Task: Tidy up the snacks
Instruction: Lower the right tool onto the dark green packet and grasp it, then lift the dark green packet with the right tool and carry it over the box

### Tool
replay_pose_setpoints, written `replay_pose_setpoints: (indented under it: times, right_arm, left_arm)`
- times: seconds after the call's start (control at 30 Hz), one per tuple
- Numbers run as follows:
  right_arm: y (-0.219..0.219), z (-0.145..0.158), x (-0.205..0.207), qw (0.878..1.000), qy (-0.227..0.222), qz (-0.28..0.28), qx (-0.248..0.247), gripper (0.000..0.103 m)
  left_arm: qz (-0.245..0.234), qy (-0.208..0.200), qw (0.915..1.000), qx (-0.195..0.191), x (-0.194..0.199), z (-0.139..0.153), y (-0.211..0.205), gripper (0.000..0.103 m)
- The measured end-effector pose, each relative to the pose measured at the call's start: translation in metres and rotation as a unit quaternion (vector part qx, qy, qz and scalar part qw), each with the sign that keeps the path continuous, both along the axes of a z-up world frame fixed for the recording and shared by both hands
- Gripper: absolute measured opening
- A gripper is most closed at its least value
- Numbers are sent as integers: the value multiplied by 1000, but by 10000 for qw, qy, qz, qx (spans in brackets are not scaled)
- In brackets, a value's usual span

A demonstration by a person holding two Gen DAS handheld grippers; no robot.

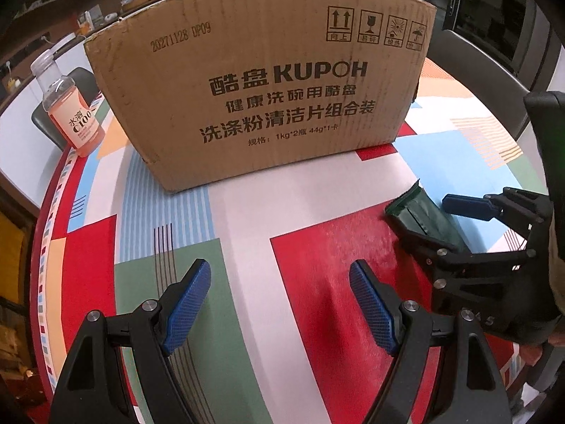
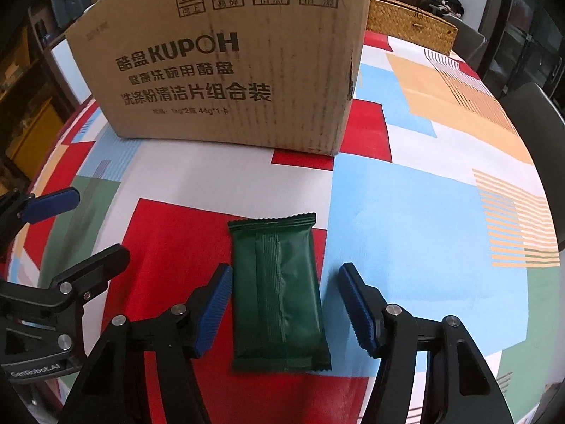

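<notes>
A dark green snack packet [image 2: 279, 293] lies flat on the patterned tablecloth, seam side up. My right gripper [image 2: 282, 307] is open, its blue pads on either side of the packet, apart from it. The packet also shows in the left wrist view [image 1: 423, 219], partly hidden by the right gripper [image 1: 434, 222]. My left gripper [image 1: 280, 304] is open and empty over the cloth, to the left of the packet. A brown cardboard box [image 1: 261, 88] stands behind both grippers; it also shows in the right wrist view [image 2: 226, 60]. Its inside is hidden.
A clear bottle of orange drink [image 1: 69, 106] stands left of the box near the table edge. A woven basket [image 2: 409, 21] sits behind the box on the right. Grey chairs [image 1: 487, 70] stand around the round table [image 2: 441, 194].
</notes>
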State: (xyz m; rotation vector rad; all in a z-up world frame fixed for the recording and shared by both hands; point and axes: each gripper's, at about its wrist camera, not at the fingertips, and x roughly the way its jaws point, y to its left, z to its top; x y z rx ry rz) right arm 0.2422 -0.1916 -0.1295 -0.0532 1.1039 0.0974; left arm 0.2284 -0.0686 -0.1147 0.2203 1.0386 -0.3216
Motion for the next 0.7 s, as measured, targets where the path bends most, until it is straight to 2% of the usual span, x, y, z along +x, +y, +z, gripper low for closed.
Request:
replay_pose_setpoints:
  times: [0.1, 0.17, 0.47, 0.7]
  right_arm:
    - [3, 0, 1, 9999, -49, 37, -87, 57]
    - [4, 1, -1, 9999, -75, 68, -95, 47]
    - [1, 7, -6, 10000, -74, 5, 60, 46]
    - [-3, 25, -13, 9992, -320, -102, 232, 46]
  left_arm:
    - [13, -6, 10000, -22, 1, 1, 0, 81]
    - [13, -18, 10000, -31, 2, 2, -1, 81]
    - [28, -114, 9999, -92, -3, 9, -2, 81]
    - [64, -370, 9990, -225, -12, 30, 2, 81]
